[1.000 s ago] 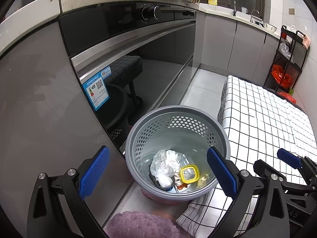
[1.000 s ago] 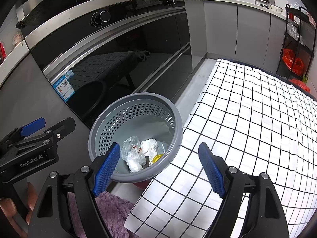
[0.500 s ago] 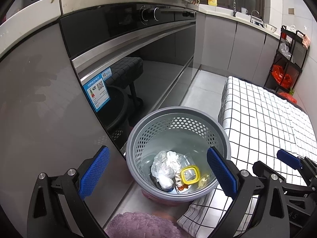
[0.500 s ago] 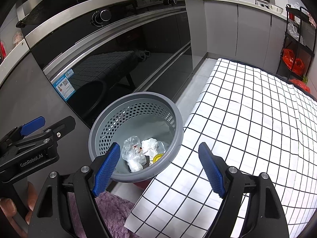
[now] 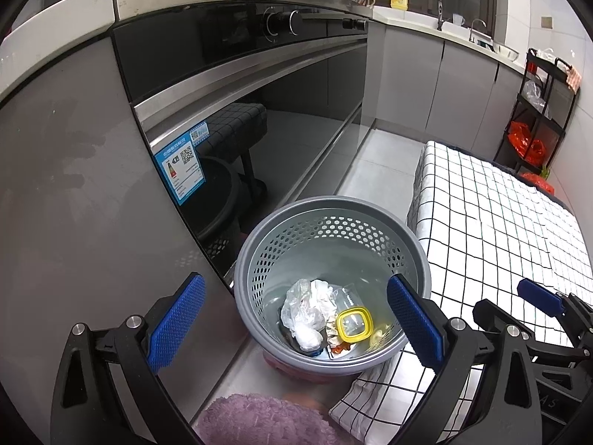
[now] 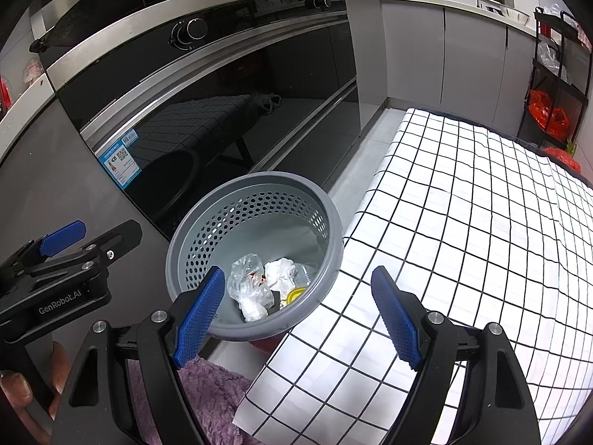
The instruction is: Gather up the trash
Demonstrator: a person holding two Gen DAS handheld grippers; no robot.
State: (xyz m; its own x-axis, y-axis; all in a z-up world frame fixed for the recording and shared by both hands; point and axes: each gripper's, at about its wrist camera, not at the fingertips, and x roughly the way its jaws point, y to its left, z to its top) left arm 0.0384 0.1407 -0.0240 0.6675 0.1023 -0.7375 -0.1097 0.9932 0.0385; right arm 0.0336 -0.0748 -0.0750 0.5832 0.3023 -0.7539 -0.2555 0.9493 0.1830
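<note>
A grey perforated waste basket (image 5: 259, 244) stands on the floor between the black oven front and a table with a checked cloth; it also shows in the right wrist view (image 6: 335, 230). Inside lie a crumpled clear plastic bag (image 5: 302, 313), white tissue (image 5: 326, 293) and a yellow-rimmed lid (image 5: 354, 324). My left gripper (image 5: 296, 320) is open and empty, held above the basket's near side. My right gripper (image 6: 298, 317) is open and empty, above the basket's right rim and the cloth edge.
The checked tablecloth (image 6: 463, 222) covers the table to the right. A purple fluffy mat (image 5: 259, 421) lies on the floor near me. The black oven front (image 5: 259, 111) and grey cabinets run along the left. A black shelf rack (image 5: 537, 111) with red bags stands at the far right.
</note>
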